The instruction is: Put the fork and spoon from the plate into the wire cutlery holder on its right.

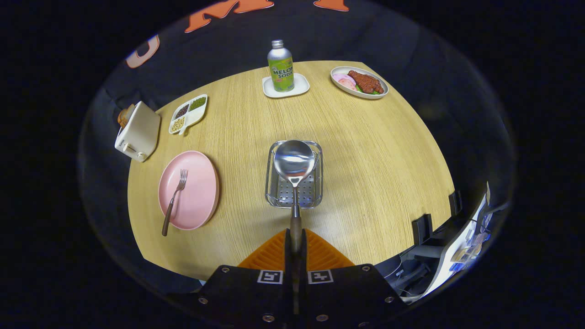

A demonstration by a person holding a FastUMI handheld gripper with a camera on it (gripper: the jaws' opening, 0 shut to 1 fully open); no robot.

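Note:
My gripper (295, 244) is shut on the wooden handle of the spoon (294, 167). The spoon sticks straight out ahead of the fingers, and its shiny bowl hangs above the far half of the wire cutlery holder (316, 192). The holder is a square metal basket with a perforated floor, standing just ahead of the fingers on the wooden table. To its left lies the pink plate (196, 196). The fork (174, 200) rests on the plate, tines pointing away, with its brown handle overhanging the near rim.
At the table's far side stands a soda bottle (280, 67) on a white coaster (299, 87), with a plate of food (359, 82) to its right. A divided dish of beans (188, 114) and a toaster (138, 131) sit at the far left.

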